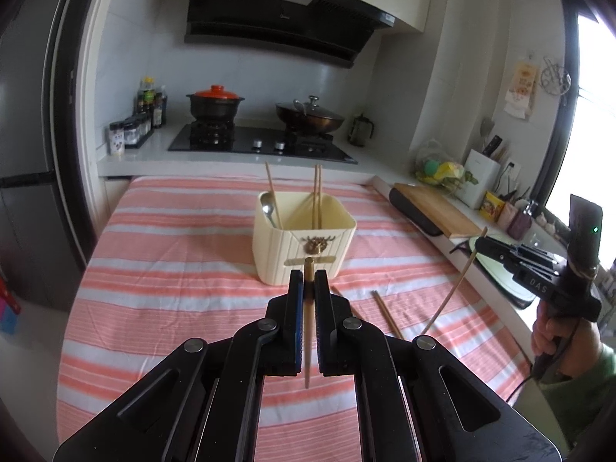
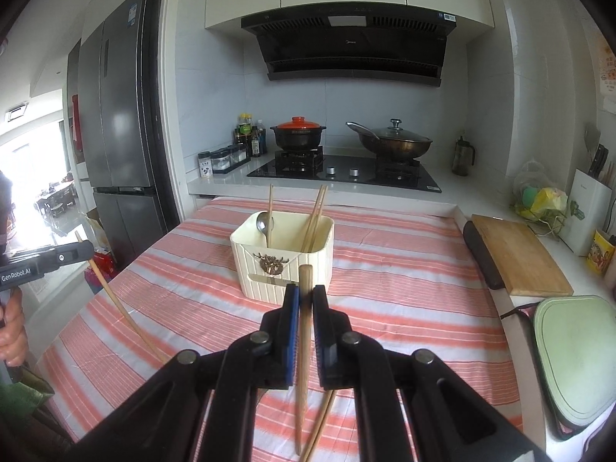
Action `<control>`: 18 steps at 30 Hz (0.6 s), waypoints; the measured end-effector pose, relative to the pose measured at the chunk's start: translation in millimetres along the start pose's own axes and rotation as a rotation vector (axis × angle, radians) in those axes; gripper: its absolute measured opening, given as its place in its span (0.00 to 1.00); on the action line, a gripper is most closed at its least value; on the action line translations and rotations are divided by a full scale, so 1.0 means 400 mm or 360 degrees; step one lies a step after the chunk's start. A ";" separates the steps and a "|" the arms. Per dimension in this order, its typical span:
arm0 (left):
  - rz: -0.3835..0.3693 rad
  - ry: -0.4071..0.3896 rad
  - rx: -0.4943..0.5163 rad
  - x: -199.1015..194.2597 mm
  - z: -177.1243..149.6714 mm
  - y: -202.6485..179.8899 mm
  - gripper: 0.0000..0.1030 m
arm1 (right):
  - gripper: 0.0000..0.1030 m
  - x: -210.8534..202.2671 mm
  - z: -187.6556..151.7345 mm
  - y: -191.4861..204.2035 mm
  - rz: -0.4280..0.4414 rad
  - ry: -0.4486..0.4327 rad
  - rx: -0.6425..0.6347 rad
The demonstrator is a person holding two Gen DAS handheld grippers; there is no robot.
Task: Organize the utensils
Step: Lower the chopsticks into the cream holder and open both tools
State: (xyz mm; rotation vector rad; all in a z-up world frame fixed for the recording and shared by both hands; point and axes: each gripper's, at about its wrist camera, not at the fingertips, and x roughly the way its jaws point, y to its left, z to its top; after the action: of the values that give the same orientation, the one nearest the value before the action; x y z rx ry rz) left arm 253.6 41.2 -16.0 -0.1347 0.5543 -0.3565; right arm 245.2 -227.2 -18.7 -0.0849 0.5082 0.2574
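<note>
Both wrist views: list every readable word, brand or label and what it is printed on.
"GenRobot.AI": side of the left tongs.
"DAS": body of the right tongs.
Range hood logo and stickers: too small.
Spice jars, sauce bottles, fridge sticker, wall poster: blurred.

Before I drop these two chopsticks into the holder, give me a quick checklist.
1. Left gripper shut on a chopstick: ok.
2. Right gripper shut on its chopstick: ok.
3. Holder upright on the striped cloth: ok.
4. Room inside beside the spoon and standing chopsticks: ok.
5. Tips above the rim: not ok, both are short of it.
6. Table finished: not ok, loose chopsticks lie on the cloth.
</note>
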 end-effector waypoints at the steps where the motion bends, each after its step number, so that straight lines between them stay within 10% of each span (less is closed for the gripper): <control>1: -0.0002 -0.0022 0.0006 -0.007 0.021 0.002 0.03 | 0.07 0.005 0.010 -0.002 -0.0001 0.0000 -0.0007; 12: 0.0066 -0.0394 0.0059 0.048 0.370 -0.010 0.03 | 0.07 0.055 0.305 -0.031 0.0013 -0.0276 -0.0076; 18: 0.0083 -0.0289 0.0099 0.265 0.442 -0.043 0.03 | 0.07 0.195 0.420 -0.020 0.0105 -0.0346 -0.0025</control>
State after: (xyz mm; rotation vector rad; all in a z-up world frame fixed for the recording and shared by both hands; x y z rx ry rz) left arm 427.3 -8.3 84.8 -0.0913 0.3665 -0.3072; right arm 391.9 -193.3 89.4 -0.0547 0.2932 0.3309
